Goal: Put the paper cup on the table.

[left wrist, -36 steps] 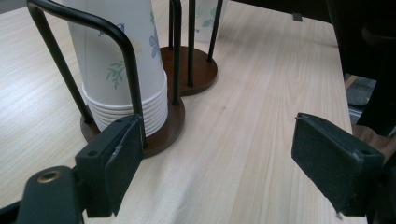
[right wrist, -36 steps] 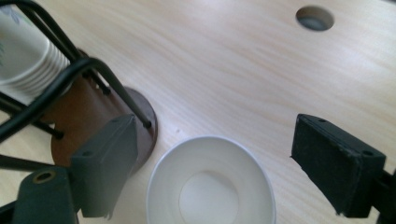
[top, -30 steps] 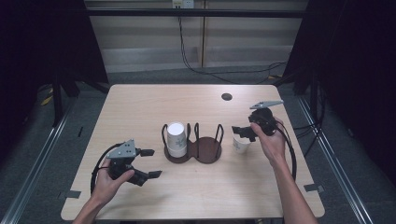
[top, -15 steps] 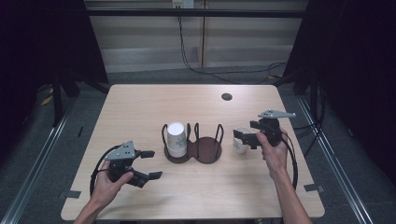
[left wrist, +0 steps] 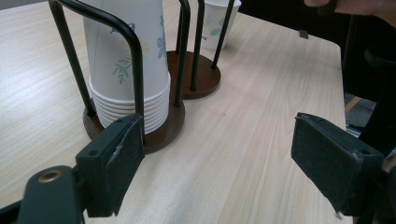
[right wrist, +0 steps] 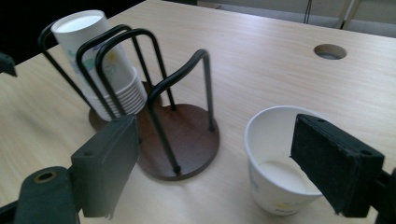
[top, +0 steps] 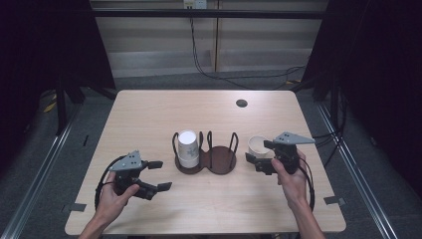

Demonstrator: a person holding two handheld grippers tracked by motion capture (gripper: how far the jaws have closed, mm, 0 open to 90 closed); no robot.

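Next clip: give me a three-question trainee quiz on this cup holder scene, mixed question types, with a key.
1. True or false: the single paper cup stands upright on the table, mouth up, outside the cup holder.
2. Multiple choice: the stack of cups sits in which ring of the holder, in the high view? A) left ring B) right ring C) neither, it is on the table
3. Short answer: how do the jaws of the right gripper stand, and do they touch the single cup?

Key
1. True.
2. A; the stack is mouth down.
3. Wide open; the cup stands close to them, and no contact can be seen.
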